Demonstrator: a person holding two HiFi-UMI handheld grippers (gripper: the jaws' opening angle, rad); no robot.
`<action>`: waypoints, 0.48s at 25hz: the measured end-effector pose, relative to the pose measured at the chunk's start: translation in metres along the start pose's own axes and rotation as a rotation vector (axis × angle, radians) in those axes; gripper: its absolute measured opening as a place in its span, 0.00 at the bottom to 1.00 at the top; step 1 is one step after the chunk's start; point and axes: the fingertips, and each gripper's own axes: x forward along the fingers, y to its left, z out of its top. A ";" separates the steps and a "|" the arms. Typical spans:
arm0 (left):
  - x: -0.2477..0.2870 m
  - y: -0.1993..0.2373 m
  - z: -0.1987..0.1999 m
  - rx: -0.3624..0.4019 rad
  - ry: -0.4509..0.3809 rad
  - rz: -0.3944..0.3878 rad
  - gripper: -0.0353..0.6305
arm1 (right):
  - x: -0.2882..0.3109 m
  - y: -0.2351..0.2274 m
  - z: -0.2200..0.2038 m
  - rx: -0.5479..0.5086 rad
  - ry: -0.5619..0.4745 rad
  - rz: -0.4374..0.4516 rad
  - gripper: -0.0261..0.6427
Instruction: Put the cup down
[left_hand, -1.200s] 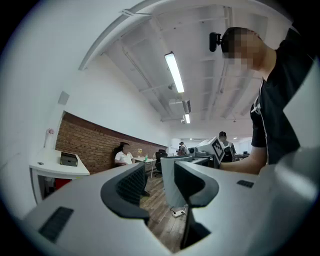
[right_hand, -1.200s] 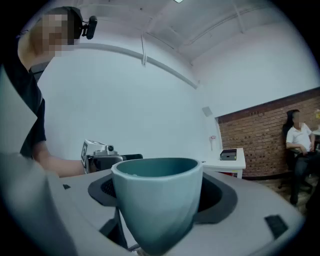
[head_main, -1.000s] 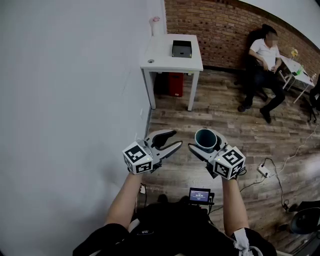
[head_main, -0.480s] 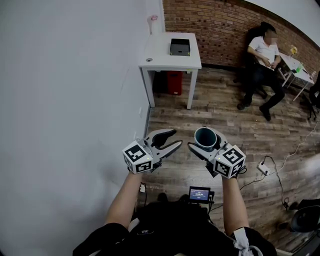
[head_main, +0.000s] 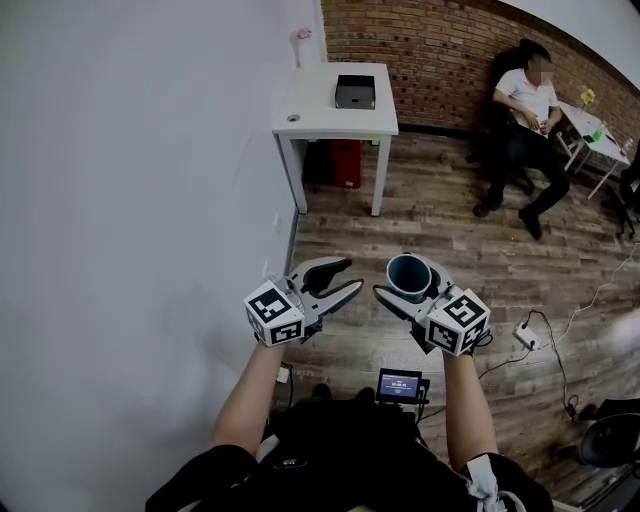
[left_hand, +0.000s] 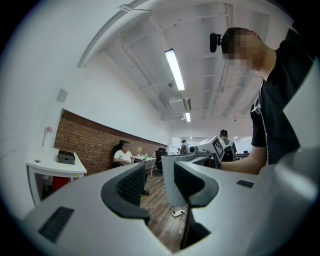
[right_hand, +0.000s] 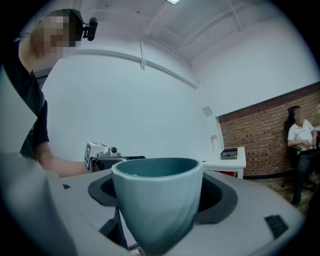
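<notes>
A teal cup (head_main: 409, 277) stands upright between the jaws of my right gripper (head_main: 410, 282), which is shut on it and held in the air over the wooden floor. In the right gripper view the cup (right_hand: 158, 200) fills the middle, with a dark pad on each side of it. My left gripper (head_main: 338, 280) hangs beside it to the left, jaws open with nothing between them. In the left gripper view its jaws (left_hand: 161, 187) stand apart, and the cup's pale wall (left_hand: 174, 180) shows between them farther off.
A white table (head_main: 330, 110) stands ahead against the white wall and the brick wall, with a small dark box (head_main: 355, 92) and a small round object (head_main: 292, 118) on it. A red bin (head_main: 346, 163) sits under it. A seated person (head_main: 525, 120) is at the far right. Cables and a power strip (head_main: 526, 338) lie on the floor.
The table and brick wall have slid slightly up and left in the head view. Both grippers keep their pose and the cup stays gripped.
</notes>
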 end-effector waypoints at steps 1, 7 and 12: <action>0.003 -0.001 -0.001 0.002 0.001 0.002 0.33 | -0.002 -0.002 -0.001 0.001 0.000 0.003 0.65; 0.019 -0.004 -0.007 0.009 -0.004 0.022 0.33 | -0.013 -0.016 -0.005 -0.007 -0.002 0.016 0.65; 0.027 -0.002 -0.014 0.002 -0.002 0.038 0.33 | -0.016 -0.025 -0.009 -0.002 0.006 0.035 0.65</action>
